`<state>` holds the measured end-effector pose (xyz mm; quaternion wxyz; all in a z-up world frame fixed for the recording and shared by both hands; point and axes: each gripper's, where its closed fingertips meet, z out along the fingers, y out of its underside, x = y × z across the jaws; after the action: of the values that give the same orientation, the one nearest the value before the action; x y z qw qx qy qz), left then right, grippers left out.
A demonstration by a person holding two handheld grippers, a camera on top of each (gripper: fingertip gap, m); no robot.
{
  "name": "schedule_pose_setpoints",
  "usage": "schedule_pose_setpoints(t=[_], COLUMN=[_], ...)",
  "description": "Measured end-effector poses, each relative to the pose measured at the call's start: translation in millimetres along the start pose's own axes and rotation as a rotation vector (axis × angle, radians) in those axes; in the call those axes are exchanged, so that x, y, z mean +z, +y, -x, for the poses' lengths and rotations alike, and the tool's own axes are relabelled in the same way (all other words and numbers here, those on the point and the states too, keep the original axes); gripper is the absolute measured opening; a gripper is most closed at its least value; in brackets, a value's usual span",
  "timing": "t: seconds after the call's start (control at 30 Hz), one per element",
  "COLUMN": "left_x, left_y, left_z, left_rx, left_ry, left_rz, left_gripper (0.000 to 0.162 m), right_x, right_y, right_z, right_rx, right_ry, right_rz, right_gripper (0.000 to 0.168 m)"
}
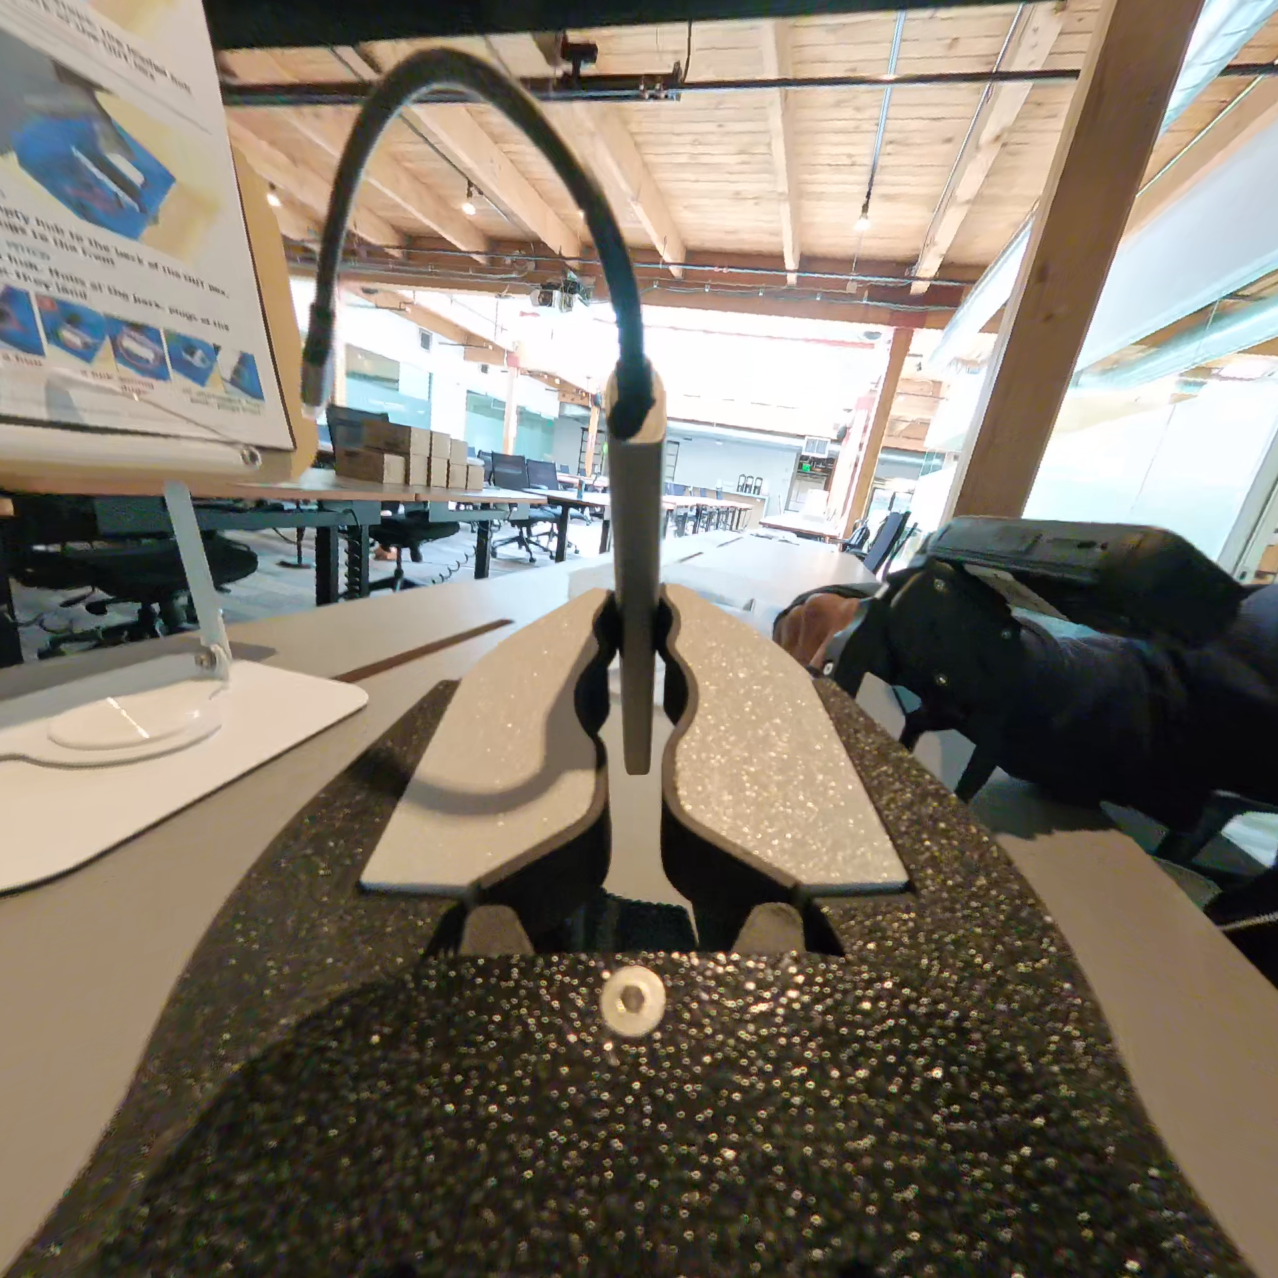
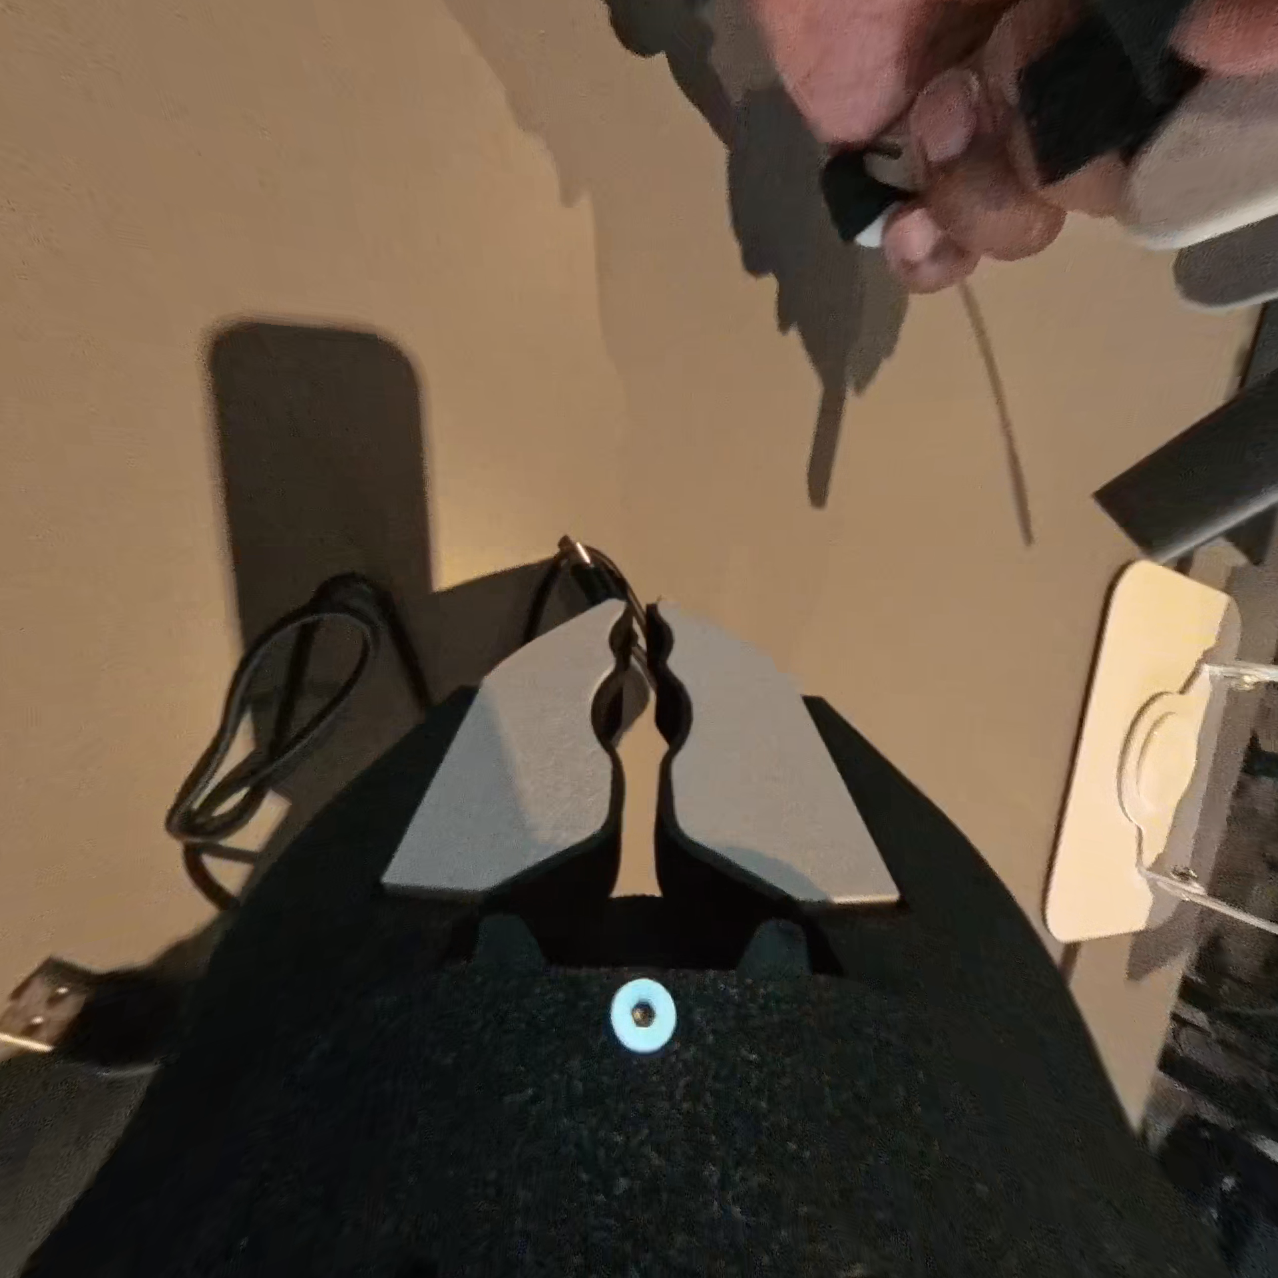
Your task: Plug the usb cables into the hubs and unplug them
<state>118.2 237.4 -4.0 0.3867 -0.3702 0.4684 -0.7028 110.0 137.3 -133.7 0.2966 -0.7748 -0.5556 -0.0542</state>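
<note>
my left gripper (image 1: 637, 622) clamps the hub (image 1: 636, 588) upright, its tail cable (image 1: 484, 138) arching over. my right gripper (image 2: 640, 622) is nearly closed, pinching a black cable (image 2: 276, 705) on the table (image 2: 207, 173). next i'd lift its plug toward a hub port, lined up squarely.

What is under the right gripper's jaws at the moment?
A thin black cable caught at the tips of the right gripper, its plug poking out beyond, over the tan table. A coiled cable lies left. The gripper body hides everything nearer.
</note>
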Motion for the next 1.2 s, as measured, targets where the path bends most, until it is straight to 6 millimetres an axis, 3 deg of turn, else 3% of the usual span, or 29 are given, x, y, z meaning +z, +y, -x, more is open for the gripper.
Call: schedule_pose_setpoints(t=[0.13,0.3,0.37,0.6,0.83,1.2], left_x=[-7.9,-11.2,-10.0,-3.4,0.9,5.2], left_y=[-0.2,-6.2,-2.2,7.7,12.2,23.6], left_z=[-1.6,2.5,2.8,-3.2,-11.7,-21.5], left_rx=[0.006,-0.07,-0.09,-0.114,-0.163,-0.14], left_ry=[-0.004,-0.001,0.006,0.034,0.071,0.085], left_rz=[0.009,-0.041,-0.032,-0.003,0.001,0.06], left_gripper=[0.01,0.01,0.01,0.01,0.01,0.01], right_x=[7.1,7.6,7.9,22.2,24.4,22.7], right_y=[-0.3,4.2,4.4,22.4,16.3,16.5], right_z=[-0.6,1.5,1.9,0.6,2.7,4.4], right_rx=[0.035,0.06,0.088,0.07,0.098,0.135], right_ry=[-0.011,-0.011,-0.017,0.017,0.012,0.058], right_rz=[-0.068,-0.047,-0.057,0.024,-0.033,-0.02], right_gripper=[0.001,0.022,0.023,0.022,0.01,0.007])
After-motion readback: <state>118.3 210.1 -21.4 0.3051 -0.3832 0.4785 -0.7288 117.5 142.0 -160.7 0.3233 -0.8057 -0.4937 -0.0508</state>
